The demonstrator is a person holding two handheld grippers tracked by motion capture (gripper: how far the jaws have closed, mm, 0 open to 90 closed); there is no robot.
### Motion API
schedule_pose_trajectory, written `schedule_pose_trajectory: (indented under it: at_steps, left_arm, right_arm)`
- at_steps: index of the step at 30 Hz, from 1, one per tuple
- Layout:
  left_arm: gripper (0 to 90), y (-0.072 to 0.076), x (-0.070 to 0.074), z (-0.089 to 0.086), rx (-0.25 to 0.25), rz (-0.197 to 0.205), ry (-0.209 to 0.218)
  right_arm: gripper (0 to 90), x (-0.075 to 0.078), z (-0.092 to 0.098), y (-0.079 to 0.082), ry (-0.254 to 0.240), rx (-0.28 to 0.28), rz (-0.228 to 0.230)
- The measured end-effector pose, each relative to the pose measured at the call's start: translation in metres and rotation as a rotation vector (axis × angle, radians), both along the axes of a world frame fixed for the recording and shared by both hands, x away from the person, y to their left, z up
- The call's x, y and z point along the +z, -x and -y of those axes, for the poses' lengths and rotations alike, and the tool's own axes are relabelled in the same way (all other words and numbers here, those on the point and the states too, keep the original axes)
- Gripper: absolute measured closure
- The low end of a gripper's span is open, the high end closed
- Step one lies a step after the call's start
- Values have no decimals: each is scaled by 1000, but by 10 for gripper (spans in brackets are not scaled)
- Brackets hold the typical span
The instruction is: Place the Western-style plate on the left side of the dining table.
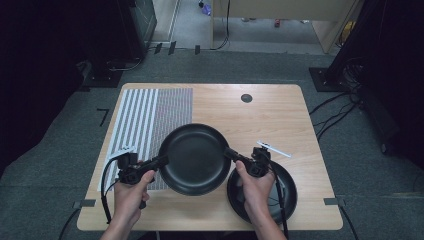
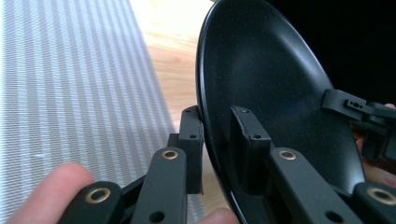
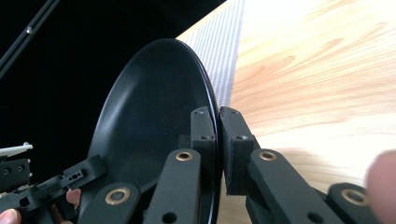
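A black plate (image 1: 195,159) hangs just above the table's front middle, held by its rim from both sides. My left gripper (image 1: 162,160) is shut on the plate's left rim; in the left gripper view the jaws (image 2: 217,140) pinch the edge of the plate (image 2: 271,88). Opposite it, my right gripper (image 1: 229,152) is shut on the right rim, and the right gripper view has its jaws (image 3: 218,133) clamped over the plate's (image 3: 149,107) thin edge. A second black plate (image 1: 287,192) lies on the table under my right hand.
A striped grey-and-white mat (image 1: 145,117) covers the wooden table's (image 1: 270,115) left part, partly under the lifted plate. A small white stick-like item (image 1: 273,149) lies at the right. A dark round grommet (image 1: 246,98) sits near the far edge. Cables trail on the floor.
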State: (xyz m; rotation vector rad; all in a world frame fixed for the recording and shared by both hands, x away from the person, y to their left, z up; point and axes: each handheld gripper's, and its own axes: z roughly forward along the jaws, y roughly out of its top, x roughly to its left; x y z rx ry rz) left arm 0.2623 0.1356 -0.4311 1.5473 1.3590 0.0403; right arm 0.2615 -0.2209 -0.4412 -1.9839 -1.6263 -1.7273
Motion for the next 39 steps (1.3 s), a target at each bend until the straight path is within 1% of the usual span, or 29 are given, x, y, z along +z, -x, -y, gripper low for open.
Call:
schedule_pose_trajectory:
  at_steps: [2,3,4,7,8,9,10,11,15,16,18,19,22,23,24,26,30,32,33,36,38,39]
  left_arm:
    - [761,-2,0,-9,15,-3,-5]
    - [762,-2,0,-9,15,-3,-5]
    - [763,-5,1,-17,30,-4,-9]
    - [765,-8,0,-29,53,-6,-11]
    - [765,-9,-1,-32,57,-7,-9]
    - [765,-9,-1,-32,57,-7,-9]
    - [765,-11,-2,-38,65,-12,-8]
    - [765,-13,-3,-42,70,-16,-8]
    - [765,-18,-5,-55,82,-24,-6]
    - [765,-18,-5,-55,82,-24,-6]
    - [766,-21,-7,-63,93,-32,-5]
    - [767,-21,-7,-63,93,-32,-5]
    - [768,-25,-8,-73,110,-35,5]
    - [768,-25,-8,-73,110,-35,5]
    - [768,-28,-8,-77,116,-36,2]
    - [768,-32,-10,-81,129,-39,1]
    - [767,-41,-13,-89,145,-52,-3]
    - [767,-45,-14,-93,151,-55,-7]
    - [766,-45,-14,-93,151,-55,-7]
    - [766,-55,-19,-101,160,-66,-9]
    - [766,-58,-20,-102,167,-69,-6]
    - [766,-60,-22,-104,170,-71,-11]
  right_arm:
    - [858,-2,-10,-5,-5,6,-5]
    - [858,-2,-10,-5,-5,6,-5]
    - [857,-5,-20,-10,-17,13,-13]
    - [857,-8,-32,-17,-25,22,-21]
    - [857,-8,-36,-19,-25,25,-24]
    - [857,-8,-36,-19,-25,25,-24]
    - [857,-9,-40,-21,-24,29,-25]
    - [857,-9,-48,-26,-21,37,-26]
    - [857,-10,-60,-34,-12,49,-22]
    - [857,-10,-60,-34,-12,49,-22]
    - [856,-12,-69,-40,-10,56,-27]
    - [856,-12,-69,-40,-10,56,-27]
    - [856,-12,-80,-50,-8,65,-31]
    - [856,-12,-80,-50,-8,65,-31]
    - [855,-13,-85,-56,-7,68,-30]
    - [854,-14,-90,-60,-6,67,-27]
    - [853,-19,-101,-72,-13,64,-47]
    - [853,-21,-106,-78,-11,65,-48]
    - [853,-21,-106,-78,-11,65,-48]
    - [852,-25,-115,-89,-9,65,-58]
    - [851,-28,-119,-94,-3,62,-56]
    - [851,-28,-119,-94,-3,62,-56]
